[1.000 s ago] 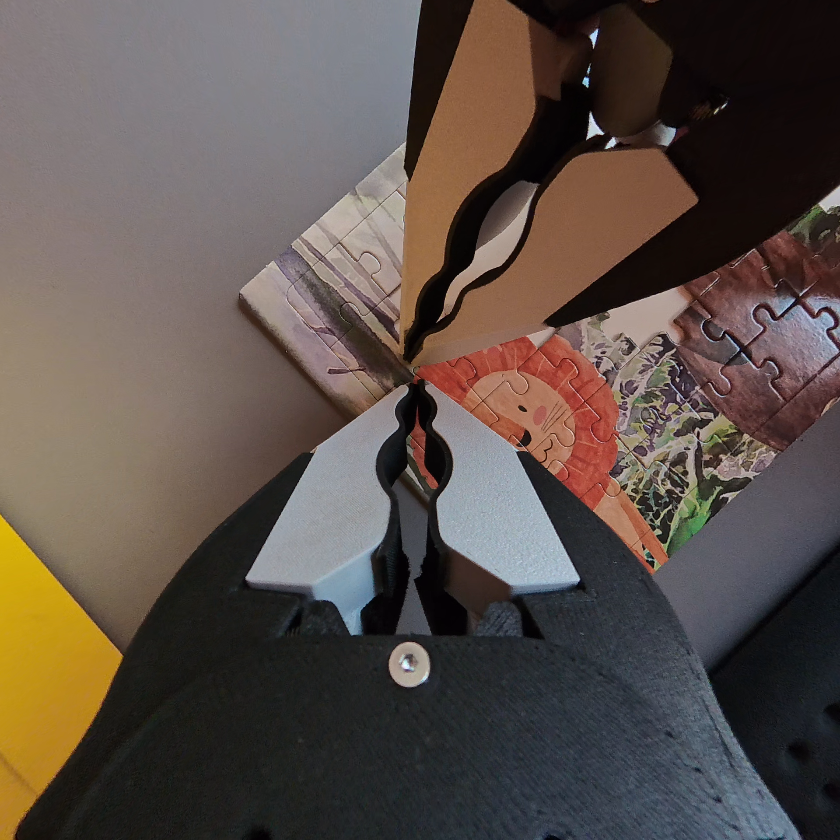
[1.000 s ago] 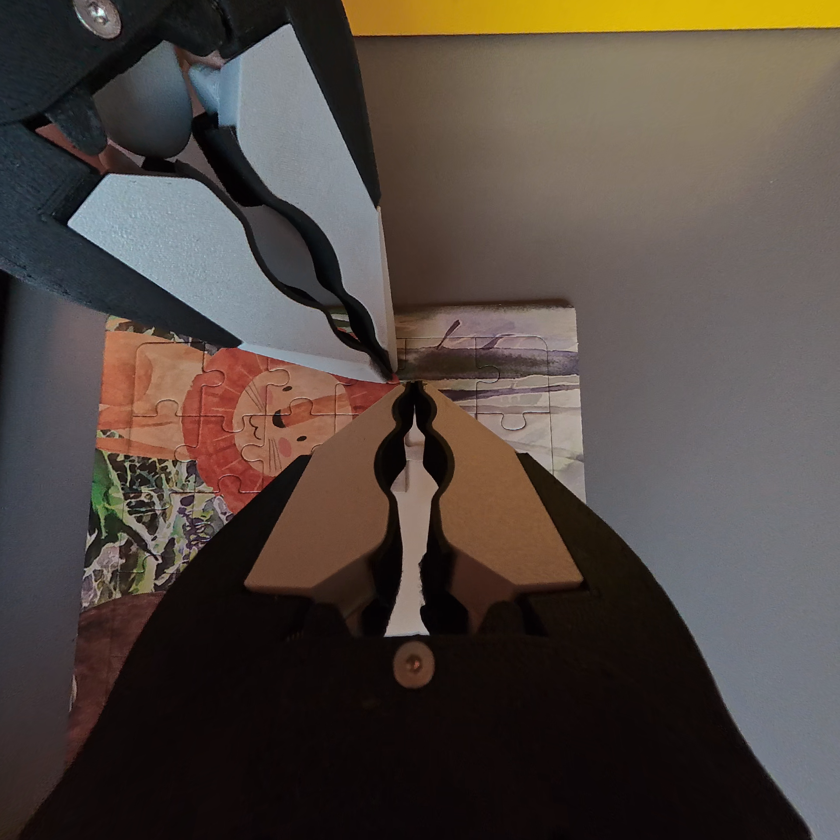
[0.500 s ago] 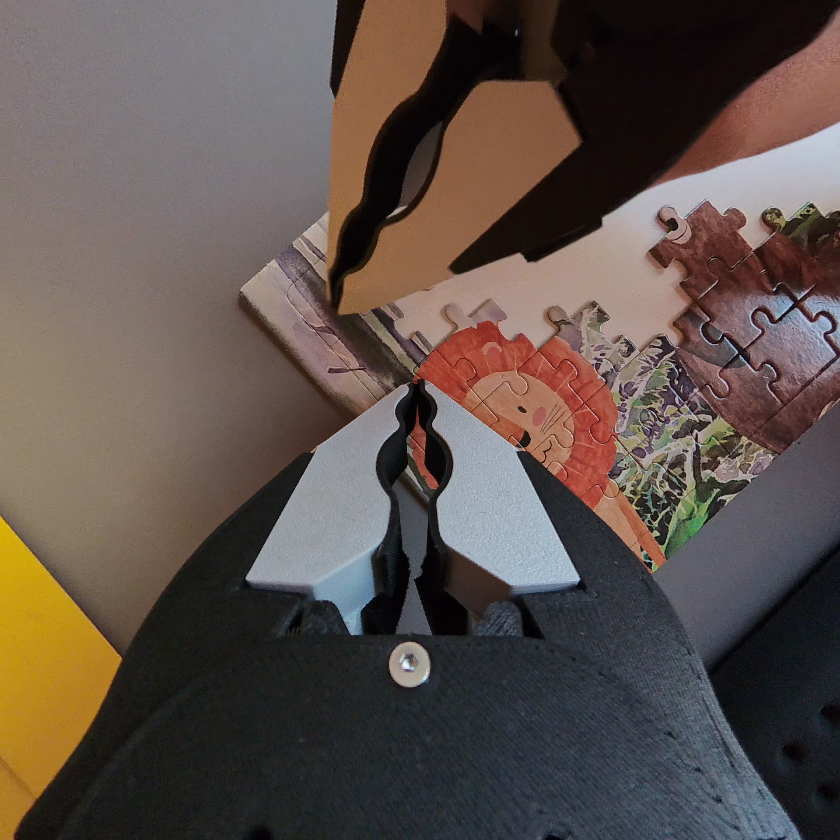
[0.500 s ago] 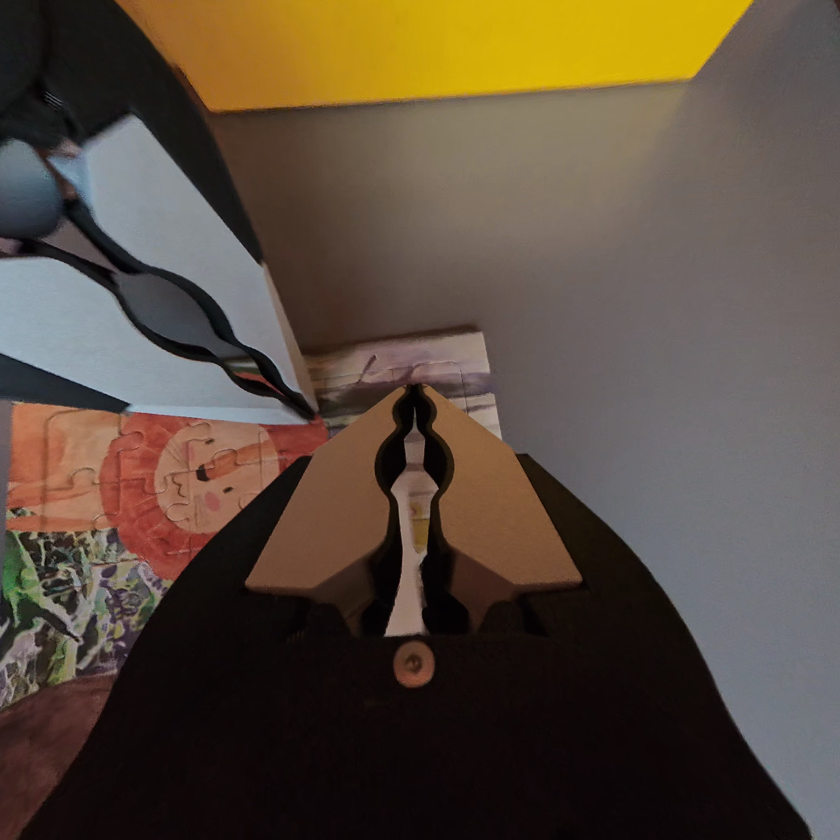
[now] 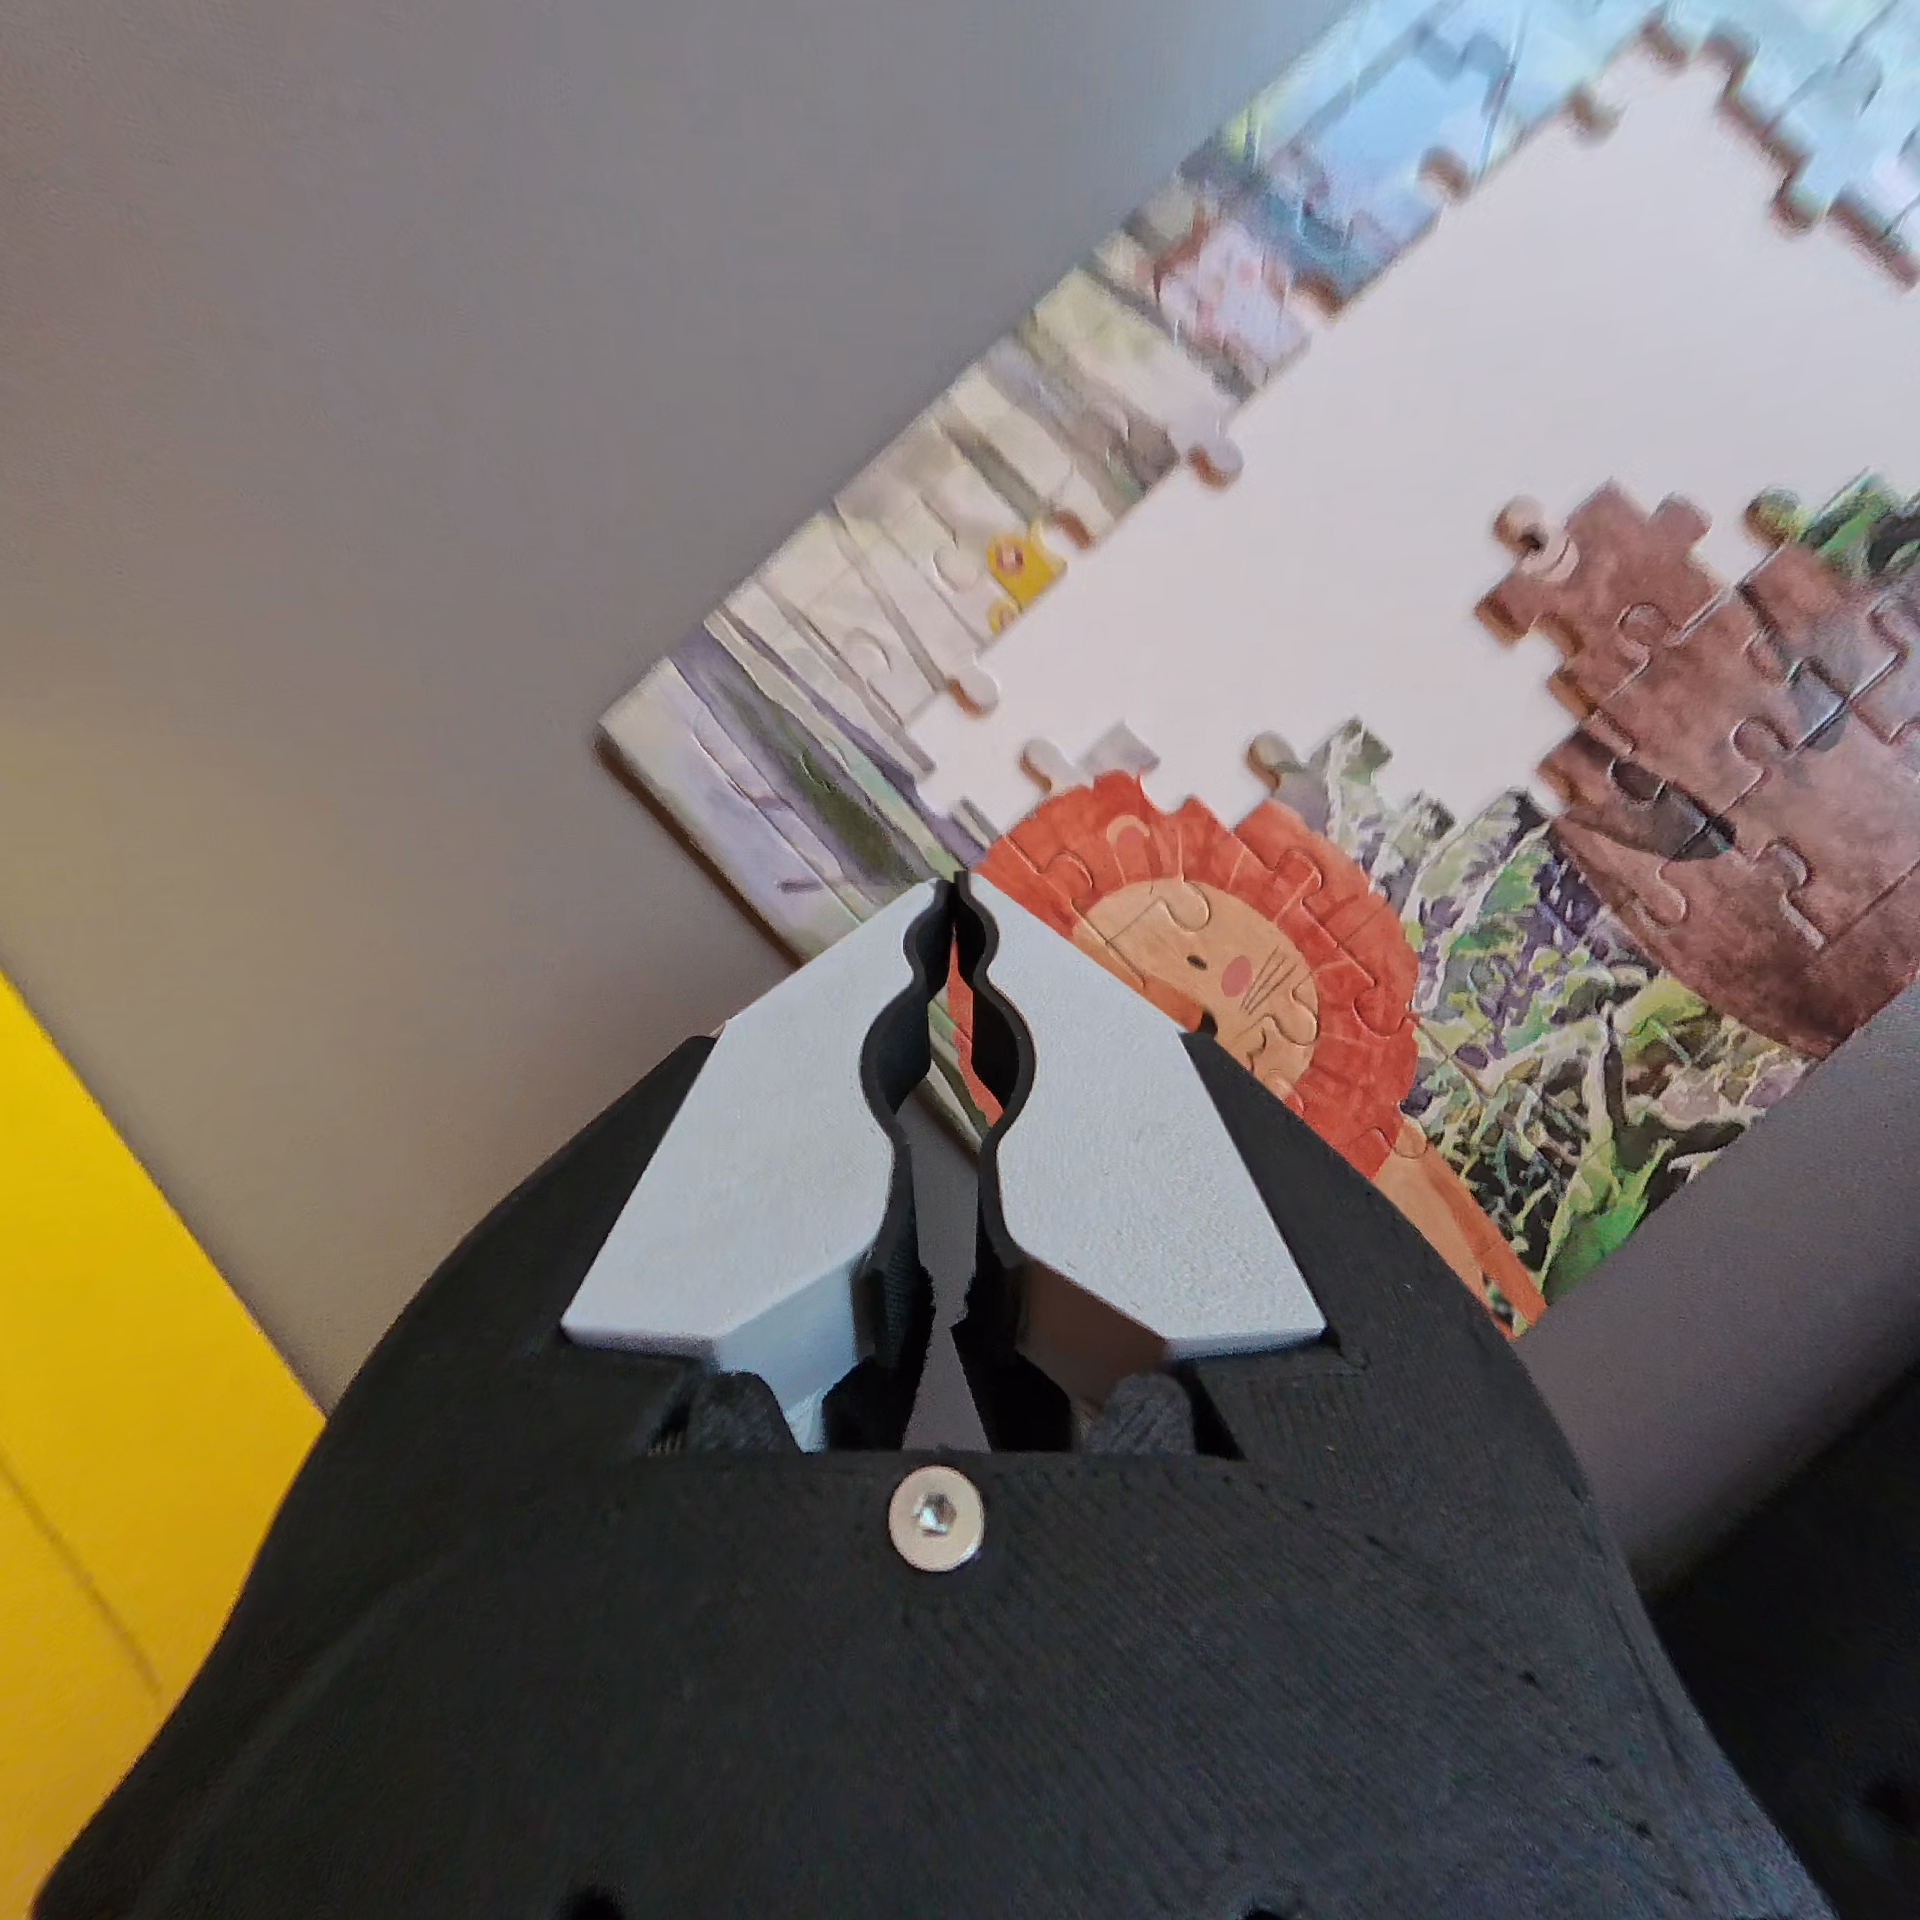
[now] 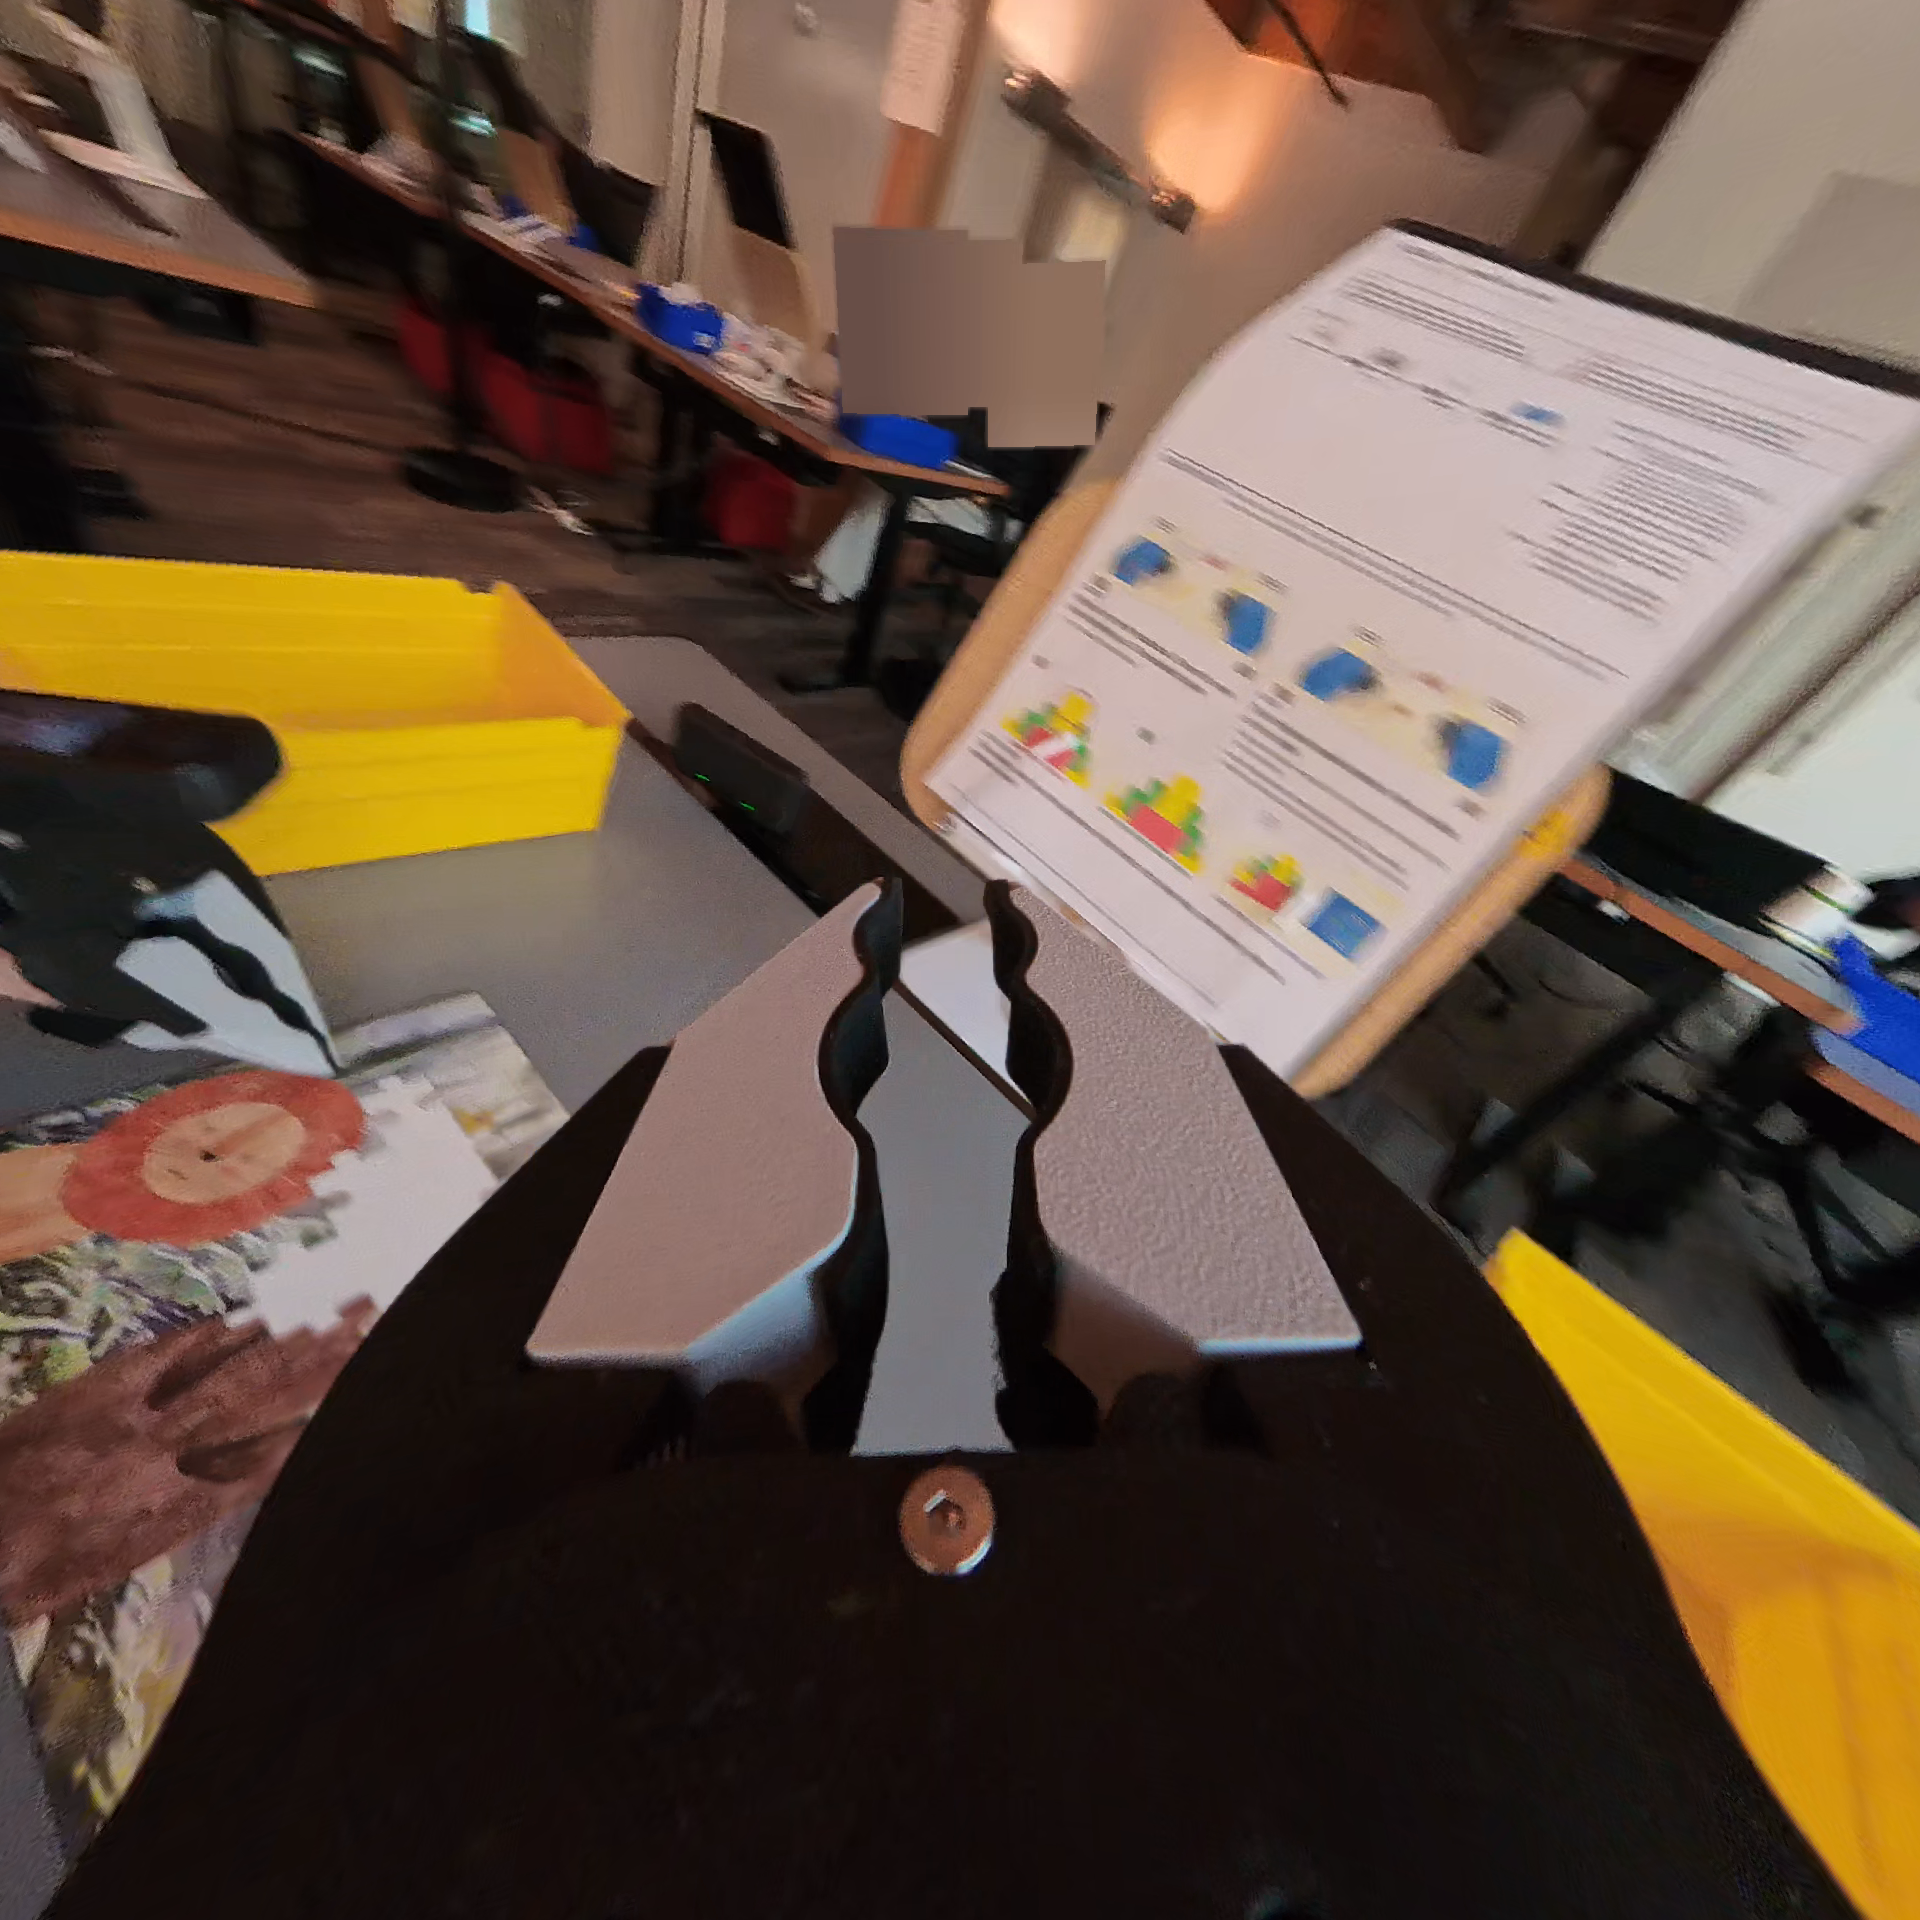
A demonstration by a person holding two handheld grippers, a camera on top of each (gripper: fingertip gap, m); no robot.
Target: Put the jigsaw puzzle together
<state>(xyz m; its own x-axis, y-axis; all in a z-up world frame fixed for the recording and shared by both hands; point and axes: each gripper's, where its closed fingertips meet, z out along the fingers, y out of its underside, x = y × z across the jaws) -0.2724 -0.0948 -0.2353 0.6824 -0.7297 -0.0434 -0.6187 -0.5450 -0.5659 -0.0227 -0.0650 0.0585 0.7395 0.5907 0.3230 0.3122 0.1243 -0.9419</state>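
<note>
Left wrist view, claw: your left claw (image 5: 958,883) sits at frame centre with its grey tips pinched together and nothing between them, over the lower left corner of the puzzle.
Left wrist view, puzzle: the jigsaw puzzle (image 5: 1299,966) lies flat on the grey counter (image 5: 416,468), running from centre to upper right. The lion, the green leaves, the brown patch at right and the pale strip along the left edge are joined.
Left wrist view, what is left: a large white gap (image 5: 1351,499) in the middle has no pieces in it; I judge the job roughly half done.
Right wrist view, claw: your right claw (image 6: 940,899) is parted a little and carries nothing, raised and pointing away from the puzzle, which lies at lower left.
Right wrist view, surroundings: a yellow bin (image 6: 312,707) at left, a printed sheet (image 6: 1403,623) at upper right.
Right wrist view, pieces: no loose piece shows; fetching one seems next.
</note>
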